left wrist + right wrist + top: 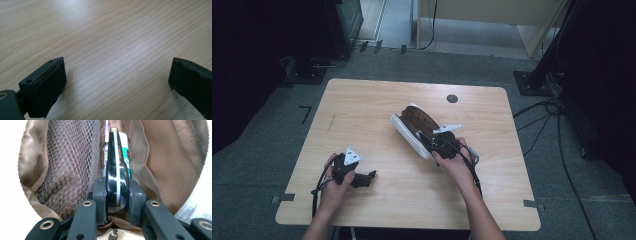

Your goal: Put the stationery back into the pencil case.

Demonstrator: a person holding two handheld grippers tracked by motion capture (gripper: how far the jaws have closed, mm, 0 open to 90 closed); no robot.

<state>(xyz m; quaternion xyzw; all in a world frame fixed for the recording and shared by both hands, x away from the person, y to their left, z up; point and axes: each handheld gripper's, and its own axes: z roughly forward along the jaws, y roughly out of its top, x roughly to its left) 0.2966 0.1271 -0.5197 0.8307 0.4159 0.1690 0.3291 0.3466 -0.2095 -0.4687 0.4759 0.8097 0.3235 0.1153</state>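
A white, oblong fabric pouch (412, 134) shows a tan-brown lining with brown honeycomb mesh (67, 170). The flat glossy black object (115, 175) inside carries a thin white stripe. The pale wooden table (377, 100) has fine grain lines.

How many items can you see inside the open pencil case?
3, side by side in the white, brown-lined fabric pencil case: a flat black glossy object in the right gripper, a clear pen and a white tube. More may be hidden.
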